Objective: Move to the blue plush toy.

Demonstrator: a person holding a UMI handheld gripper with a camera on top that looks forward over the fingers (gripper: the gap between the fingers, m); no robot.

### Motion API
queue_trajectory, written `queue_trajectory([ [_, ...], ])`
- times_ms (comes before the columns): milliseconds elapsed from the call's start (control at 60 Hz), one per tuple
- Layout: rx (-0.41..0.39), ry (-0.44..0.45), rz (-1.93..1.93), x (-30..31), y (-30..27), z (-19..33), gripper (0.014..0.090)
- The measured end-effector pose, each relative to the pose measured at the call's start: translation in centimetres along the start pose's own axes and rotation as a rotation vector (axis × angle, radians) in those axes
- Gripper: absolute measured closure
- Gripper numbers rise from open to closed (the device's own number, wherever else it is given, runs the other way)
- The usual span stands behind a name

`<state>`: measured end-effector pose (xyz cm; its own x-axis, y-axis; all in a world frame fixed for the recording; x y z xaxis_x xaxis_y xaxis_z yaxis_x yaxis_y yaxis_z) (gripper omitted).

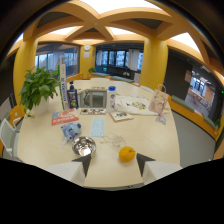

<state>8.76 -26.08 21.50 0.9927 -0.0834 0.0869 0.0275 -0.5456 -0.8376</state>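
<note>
Ahead and left of our hand-held gripper lies the blue plush toy on the worktop, beyond a steel bowl just past the left finger. To the right sits an orange. Our fingers are spread, grasping nothing.

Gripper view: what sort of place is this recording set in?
Probably an office lounge or meeting area: a large pale table, yellow columns under a beamed ceiling, glass-walled rooms behind, and a potted plant.
</note>
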Motion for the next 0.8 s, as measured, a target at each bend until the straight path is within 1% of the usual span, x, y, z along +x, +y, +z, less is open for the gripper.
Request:
queue_trajectory([
  [167,-0.014,0.028,-0.002,-1.8,0.5,-0.9,0.0181],
  [183,-0.016,0.030,-0.002,-1.7,0.7,-0.7,0.0218],
  [200,-0.016,0.033,-0.001,-2.3,0.8,-1.2,0.0183],
  [333,-0.022,0.040,-0.002,-5.4,1.2,-1.5,0.0184],
  [500,-0.016,0.017,-0.005,-10.4,0.8,-1.0,0.0185],
  [650,-0.016,-0.022,-0.021,-14.9,-0.4,1.2,0.0185],
  [800,-0.021,-0.064,-0.051,-18.6,-1.9,5.0,0.0187],
])
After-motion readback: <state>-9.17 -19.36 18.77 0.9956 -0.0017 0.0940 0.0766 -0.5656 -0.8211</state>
